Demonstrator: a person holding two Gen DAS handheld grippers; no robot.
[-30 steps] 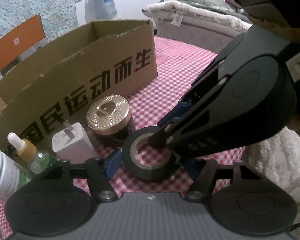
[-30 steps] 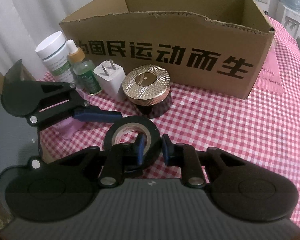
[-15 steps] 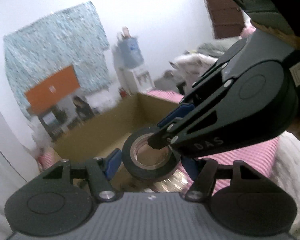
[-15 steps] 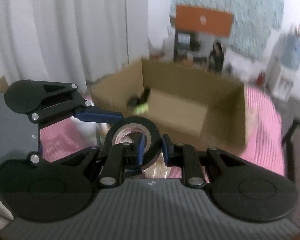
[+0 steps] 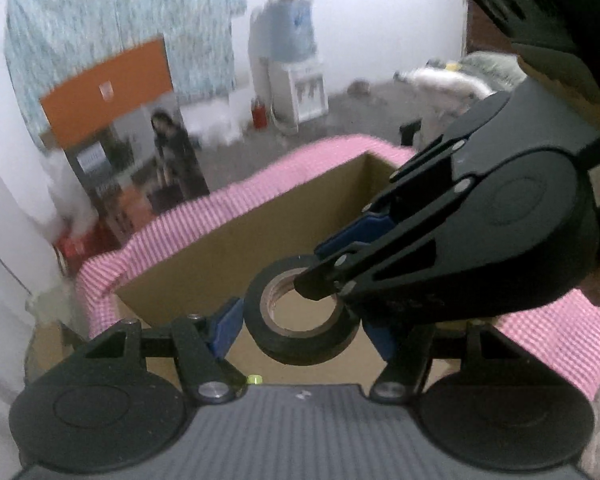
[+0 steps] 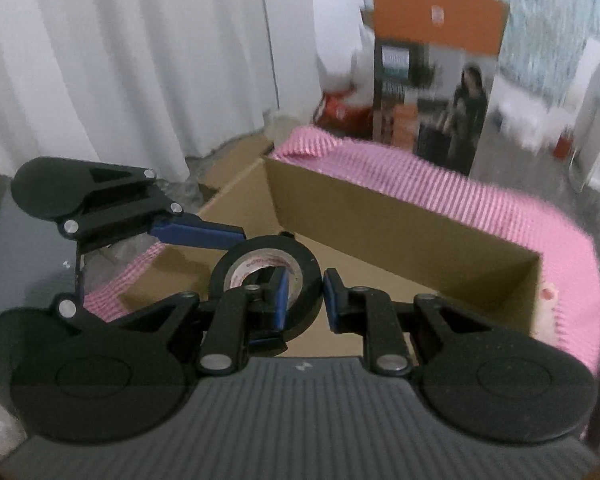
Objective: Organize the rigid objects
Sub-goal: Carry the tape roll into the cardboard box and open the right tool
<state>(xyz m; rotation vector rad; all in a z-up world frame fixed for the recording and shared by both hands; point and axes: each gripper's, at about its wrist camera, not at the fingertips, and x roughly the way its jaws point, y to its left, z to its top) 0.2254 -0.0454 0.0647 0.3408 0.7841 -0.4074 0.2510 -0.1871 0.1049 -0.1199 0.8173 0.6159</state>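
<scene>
Tape roll [image 5: 302,320], black, hangs in the air over the open cardboard box [image 6: 400,232], gripped from two sides. Right claw [image 6: 303,299] is clamped across the roll's wall: one blue finger inside the hole, the other against the outer face. Left claw [image 5: 302,326] has its blue pads pressed on opposite outer sides of the same roll, so it is clamped on it too. From the left wrist view the right claw [image 5: 328,276] comes in from the upper right, tip poking into the roll's hole. From the right wrist view the left claw [image 6: 236,240] reaches in from the left, its blue finger touching the roll's [image 6: 266,276] top edge. Box [image 5: 236,248] sits just ahead of and below both claws on the table with pink checked cloth [image 6: 460,196]. Background blurred.
</scene>
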